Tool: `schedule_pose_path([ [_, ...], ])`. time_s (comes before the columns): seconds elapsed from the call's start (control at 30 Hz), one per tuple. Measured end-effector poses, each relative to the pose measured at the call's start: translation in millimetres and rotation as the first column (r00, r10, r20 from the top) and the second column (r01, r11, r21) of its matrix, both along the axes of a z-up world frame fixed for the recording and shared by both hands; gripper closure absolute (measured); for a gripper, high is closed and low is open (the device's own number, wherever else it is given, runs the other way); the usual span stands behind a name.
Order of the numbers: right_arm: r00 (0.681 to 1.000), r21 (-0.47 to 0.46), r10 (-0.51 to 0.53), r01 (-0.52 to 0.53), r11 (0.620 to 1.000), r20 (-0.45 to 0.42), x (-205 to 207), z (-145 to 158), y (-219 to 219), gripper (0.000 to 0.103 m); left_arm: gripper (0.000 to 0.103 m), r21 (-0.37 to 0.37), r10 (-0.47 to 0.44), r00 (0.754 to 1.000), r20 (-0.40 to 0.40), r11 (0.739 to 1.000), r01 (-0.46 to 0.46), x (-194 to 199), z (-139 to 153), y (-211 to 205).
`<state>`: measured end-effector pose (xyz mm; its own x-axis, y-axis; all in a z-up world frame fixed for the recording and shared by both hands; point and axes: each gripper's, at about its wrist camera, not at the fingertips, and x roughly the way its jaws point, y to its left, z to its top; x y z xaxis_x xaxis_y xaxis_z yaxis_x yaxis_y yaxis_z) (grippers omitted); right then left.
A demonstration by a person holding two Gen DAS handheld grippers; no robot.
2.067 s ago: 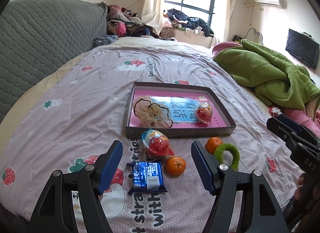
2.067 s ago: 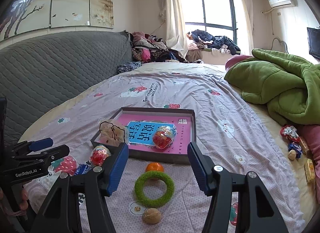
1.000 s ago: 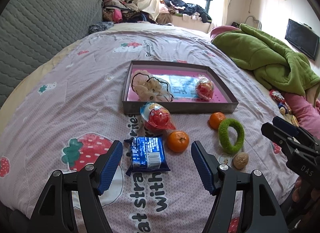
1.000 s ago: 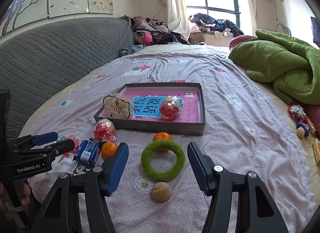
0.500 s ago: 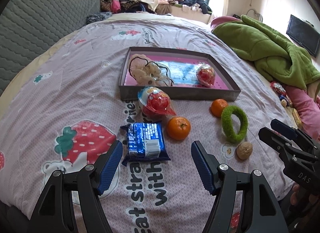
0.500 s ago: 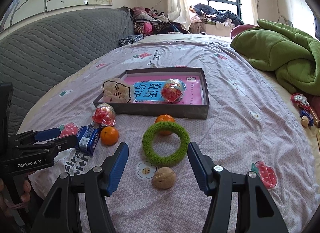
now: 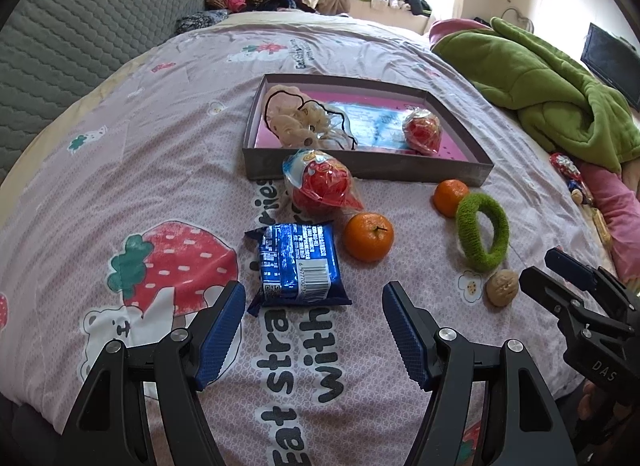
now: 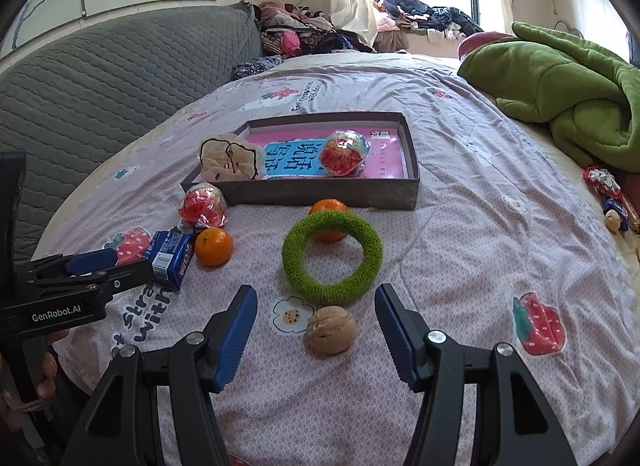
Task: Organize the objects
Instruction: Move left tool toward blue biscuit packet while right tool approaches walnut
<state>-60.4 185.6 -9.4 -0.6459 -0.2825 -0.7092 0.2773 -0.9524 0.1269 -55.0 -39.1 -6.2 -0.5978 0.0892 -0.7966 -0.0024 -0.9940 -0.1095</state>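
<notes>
A grey box tray (image 7: 360, 173) (image 8: 296, 190) on the bed holds a plush toy (image 7: 298, 121) and a wrapped red ball (image 7: 422, 131). In front of it lie a second wrapped red ball (image 7: 320, 185), a blue snack pack (image 7: 298, 262) (image 8: 170, 252), two oranges (image 7: 368, 236) (image 7: 450, 197), a green fuzzy ring (image 7: 482, 231) (image 8: 332, 258) and a walnut (image 7: 502, 288) (image 8: 330, 329). My left gripper (image 7: 314, 314) is open and empty, just short of the blue pack. My right gripper (image 8: 316, 316) is open and empty, with the walnut between its fingertips.
A green blanket (image 7: 540, 77) is heaped at the right of the bed. Small wrapped items (image 8: 610, 193) lie near the right edge. A grey quilted headboard (image 8: 100, 77) runs along the left. Clothes are piled by the window.
Both grippers have moved forward and down toward the bed. The blue pack and the walnut now sit closer to the fingertips. Nothing was picked up.
</notes>
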Motion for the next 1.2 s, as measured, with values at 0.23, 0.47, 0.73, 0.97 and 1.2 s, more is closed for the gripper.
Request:
schedule_pose_path([
  [0.23, 0.999, 0.004, 0.005, -0.005, 1.000, 0.035, -1, -10, -1, 0.042, 0.030, 0.003, -0.004, 1.000, 0.018, 1.000, 0.003, -3, -5, 0],
  [0.47, 0.998, 0.006, 0.010, -0.010, 1.000, 0.061, -3, -17, -3, 0.042, 0.030, 0.012, 0.009, 0.999, 0.034, 1.000, -0.010, -5, -10, -2],
  [0.73, 0.997, 0.006, 0.009, -0.009, 1.000, 0.071, -4, -22, -3, 0.042, 0.030, 0.007, 0.011, 0.999, 0.044, 1.000, -0.011, -8, -14, 1],
  [0.97, 0.996, 0.008, 0.001, -0.002, 1.000, 0.087, -7, -26, -3, 0.042, 0.030, 0.006, 0.020, 0.998, 0.054, 1.000, -0.021, -11, -18, -1],
  [1.2, 0.995, 0.012, -0.018, 0.017, 1.000, 0.094, -9, -32, -1, 0.042, 0.030, 0.018, 0.024, 0.999, 0.043, 1.000, -0.024, -15, -17, -1],
])
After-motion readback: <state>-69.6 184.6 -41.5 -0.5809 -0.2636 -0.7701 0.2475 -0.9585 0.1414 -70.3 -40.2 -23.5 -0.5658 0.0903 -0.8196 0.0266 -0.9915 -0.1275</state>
